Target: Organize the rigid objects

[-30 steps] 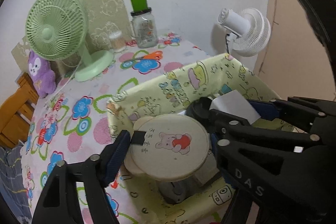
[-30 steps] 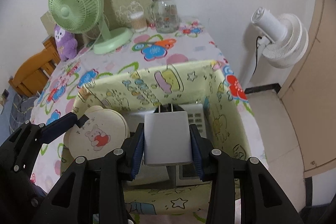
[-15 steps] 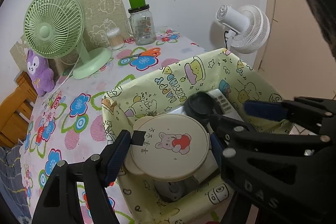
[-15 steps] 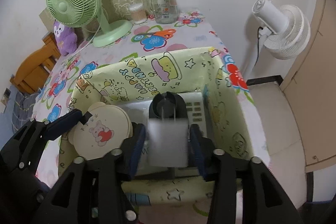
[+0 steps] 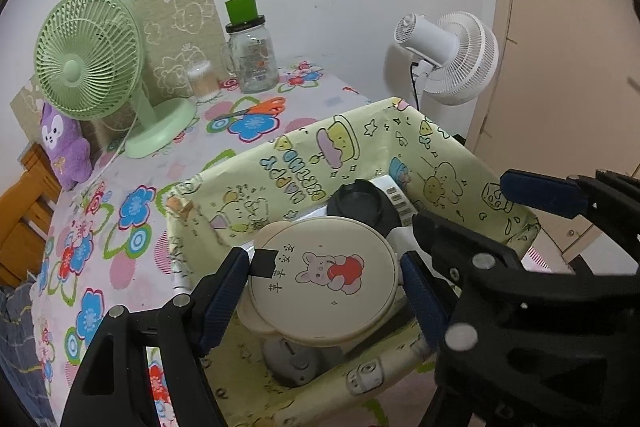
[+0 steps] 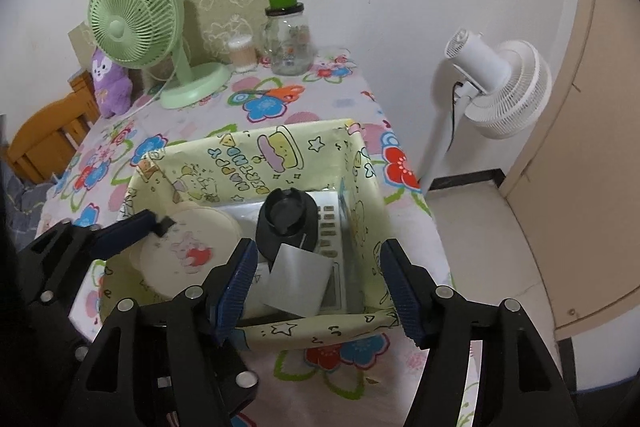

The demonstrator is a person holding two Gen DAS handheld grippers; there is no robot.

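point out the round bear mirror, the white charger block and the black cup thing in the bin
round bear mirror (image 5: 325, 277), left wrist view, middle of its printed face
white charger block (image 6: 298, 279), right wrist view, flat top side
black cup thing (image 6: 286, 217), right wrist view, inner hollow

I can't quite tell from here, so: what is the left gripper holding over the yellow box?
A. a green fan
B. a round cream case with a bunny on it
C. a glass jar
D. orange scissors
B: the left gripper has its pads against both edges of the round bunny case, above the yellow box.
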